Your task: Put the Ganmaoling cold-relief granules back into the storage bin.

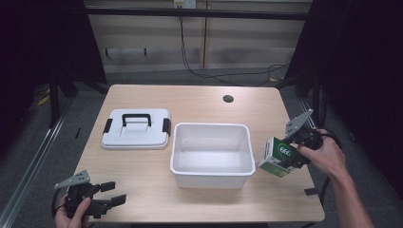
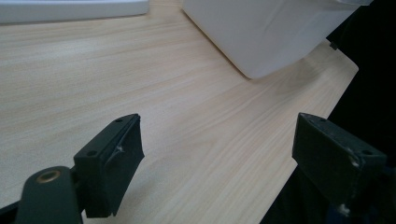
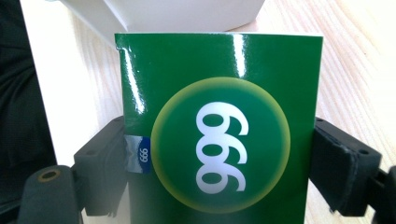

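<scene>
Desk (image 1: 142,190): pale wood, carrying everything here; a round cable hole sits near its far edge.
Tub (image 1: 211,176): open white plastic bin at the middle of the desk, looks empty; the likely place for the box to go.
Lid (image 1: 136,129): white, with a black handle and black side clips, lying flat to the left of the tub and apart from it.
Box (image 1: 274,156): small green and white carton with a round "999" mark, held tilted in the air just beside the tub's right wall, near the desk's right edge.
Handling: judged light and stiff-walled but crushable, with a glossy face that may slip; a moderate squeeze across the two narrow sides suits it, as it is taken now.
Right gripper (image 3: 219,163): closed on the box, one pad on each side, the printed face toward its camera.
Left gripper (image 2: 217,158): jaws spread wide with nothing between them, low over the desk's near left corner.
</scene>
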Motion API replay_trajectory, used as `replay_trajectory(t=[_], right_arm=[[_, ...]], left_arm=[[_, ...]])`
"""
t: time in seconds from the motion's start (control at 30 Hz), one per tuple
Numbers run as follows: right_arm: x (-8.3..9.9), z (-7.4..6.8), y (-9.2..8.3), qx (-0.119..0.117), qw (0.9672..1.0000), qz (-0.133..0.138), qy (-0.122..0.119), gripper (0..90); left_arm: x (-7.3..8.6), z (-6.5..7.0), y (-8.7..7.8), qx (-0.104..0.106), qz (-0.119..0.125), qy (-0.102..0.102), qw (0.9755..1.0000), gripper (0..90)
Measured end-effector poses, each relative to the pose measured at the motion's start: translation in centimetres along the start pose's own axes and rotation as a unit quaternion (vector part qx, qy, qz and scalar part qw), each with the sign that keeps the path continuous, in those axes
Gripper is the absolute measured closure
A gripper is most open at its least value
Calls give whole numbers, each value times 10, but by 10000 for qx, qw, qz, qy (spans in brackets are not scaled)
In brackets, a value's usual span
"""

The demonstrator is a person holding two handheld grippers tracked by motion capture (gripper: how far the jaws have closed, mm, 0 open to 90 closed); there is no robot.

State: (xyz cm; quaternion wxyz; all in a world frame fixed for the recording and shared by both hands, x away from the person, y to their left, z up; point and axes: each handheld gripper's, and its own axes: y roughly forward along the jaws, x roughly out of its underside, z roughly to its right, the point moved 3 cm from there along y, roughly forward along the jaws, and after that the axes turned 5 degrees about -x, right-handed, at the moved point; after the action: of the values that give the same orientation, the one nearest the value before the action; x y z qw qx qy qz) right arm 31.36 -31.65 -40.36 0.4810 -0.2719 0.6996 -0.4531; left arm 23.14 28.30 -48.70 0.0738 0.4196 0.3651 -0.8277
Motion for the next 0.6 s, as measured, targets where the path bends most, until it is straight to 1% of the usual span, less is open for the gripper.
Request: replay_trajectory(t=[0.17,0.2,0.3,0.37,0.47,0.53,0.6], right_arm=[[1,-2,-7,-4,9999,134,-6,159],[2,-2,-12,5,9997,224,-30,159],[3,-4,-19,-12,9990,439,-19,159],[3,-5,-22,1,9989,475,-45,159],[4,-6,-25,-34,9984,569,-23,160],[5,-7,-27,-57,9987,514,-7,160],[5,-8,-30,-52,9984,558,10,160]], left_arm=[[0,0,0,-1,-16,20,10000,162],[0,0,0,-3,-11,16,10000,162],[0,0,0,0,-7,-6,10000,162],[0,0,0,4,-3,-10,10000,162],[0,0,1,-8,-20,3,10000,162],[0,0,0,-6,-1,-4,10000,162],[0,-1,0,-8,-24,18,10000,162]])
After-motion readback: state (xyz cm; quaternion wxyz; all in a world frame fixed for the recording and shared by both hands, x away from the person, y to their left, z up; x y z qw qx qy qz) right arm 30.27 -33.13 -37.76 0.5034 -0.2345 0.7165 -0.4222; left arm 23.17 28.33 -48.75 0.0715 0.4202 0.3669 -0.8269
